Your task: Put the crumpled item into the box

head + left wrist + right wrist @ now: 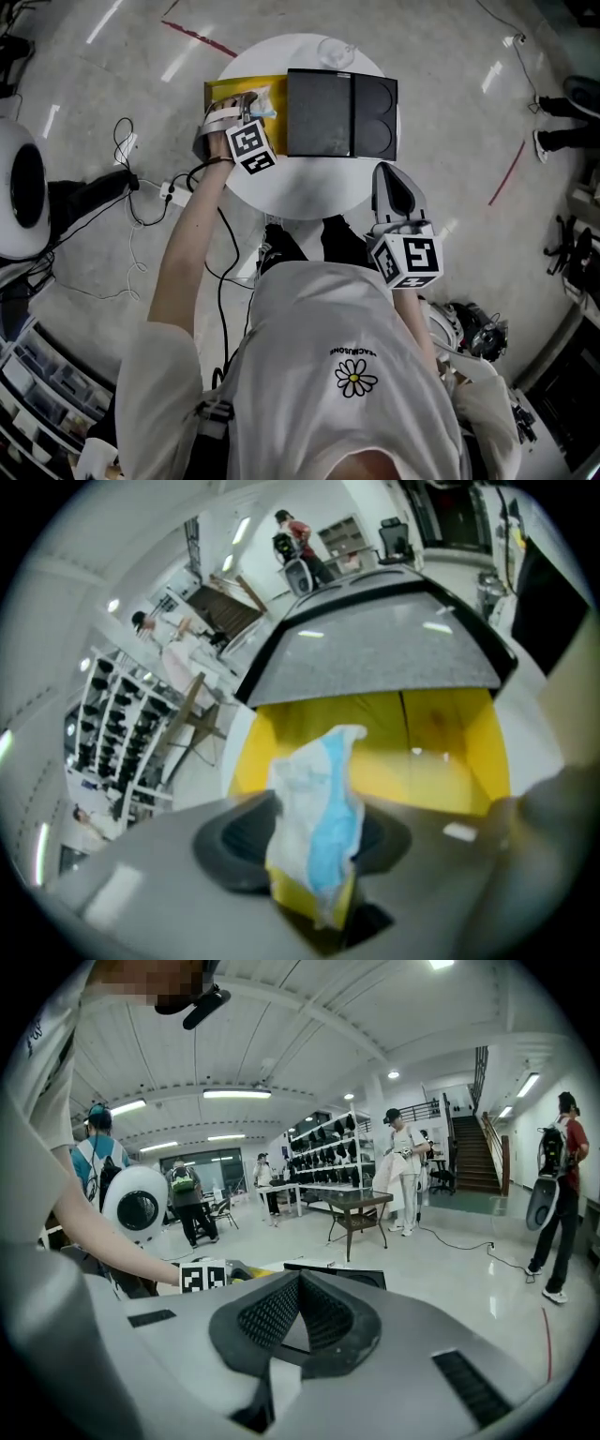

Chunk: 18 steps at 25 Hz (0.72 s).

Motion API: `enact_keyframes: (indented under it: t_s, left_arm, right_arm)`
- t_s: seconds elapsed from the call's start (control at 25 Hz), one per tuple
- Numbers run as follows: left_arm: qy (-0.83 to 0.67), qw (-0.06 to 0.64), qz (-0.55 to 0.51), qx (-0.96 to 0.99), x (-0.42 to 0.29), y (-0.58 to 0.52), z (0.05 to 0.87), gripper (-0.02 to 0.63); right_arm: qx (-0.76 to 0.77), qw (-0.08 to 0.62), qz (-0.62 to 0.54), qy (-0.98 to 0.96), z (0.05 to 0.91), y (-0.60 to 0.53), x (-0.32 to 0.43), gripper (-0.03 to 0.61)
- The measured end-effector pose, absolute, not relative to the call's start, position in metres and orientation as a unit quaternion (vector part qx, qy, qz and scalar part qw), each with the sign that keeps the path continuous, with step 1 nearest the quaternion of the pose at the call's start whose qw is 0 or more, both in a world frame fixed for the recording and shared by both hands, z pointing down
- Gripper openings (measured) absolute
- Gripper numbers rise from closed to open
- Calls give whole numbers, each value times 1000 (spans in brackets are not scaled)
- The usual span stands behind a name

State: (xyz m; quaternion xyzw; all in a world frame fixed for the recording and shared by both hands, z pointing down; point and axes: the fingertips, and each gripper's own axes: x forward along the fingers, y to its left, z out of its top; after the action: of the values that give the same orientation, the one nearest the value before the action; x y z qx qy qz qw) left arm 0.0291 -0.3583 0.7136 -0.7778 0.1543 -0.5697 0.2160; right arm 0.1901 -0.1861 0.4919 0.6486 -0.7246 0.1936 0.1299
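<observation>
Crumpled item [317,808] poised over the yellow box [225,92] at the worktop's [309,197] far-left edge

The left tool [251,101] points down into the box with its jaws spread; the white-and-blue crumpled item stands loose between them, seemingly not pinched. It is light and springy, so it may cling to a pad and ride out when the tool lifts, or tip over the box's wall onto the worktop. A knock could also push the box off that edge. The black case [323,112] lies just right of the box. The right tool [298,1307], by the near-right edge, is pressed together on nothing.
</observation>
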Motion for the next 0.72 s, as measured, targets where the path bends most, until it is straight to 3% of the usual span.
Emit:
enact_keyframes:
  t_s: [0.08, 0.2, 0.72]
  left_arm:
    - [151, 183, -568, -788, 28, -355, 714, 180]
    - [145, 160, -563, -798, 30, -354, 709, 254]
    - [148, 168, -543, -809, 29, -336, 662, 345]
  right_arm:
    - [644, 133, 189, -729, 492, -186, 186, 0]
    - [640, 132, 186, -733, 490, -185, 183, 0]
    - [643, 94, 167, -742, 468, -186, 173, 0]
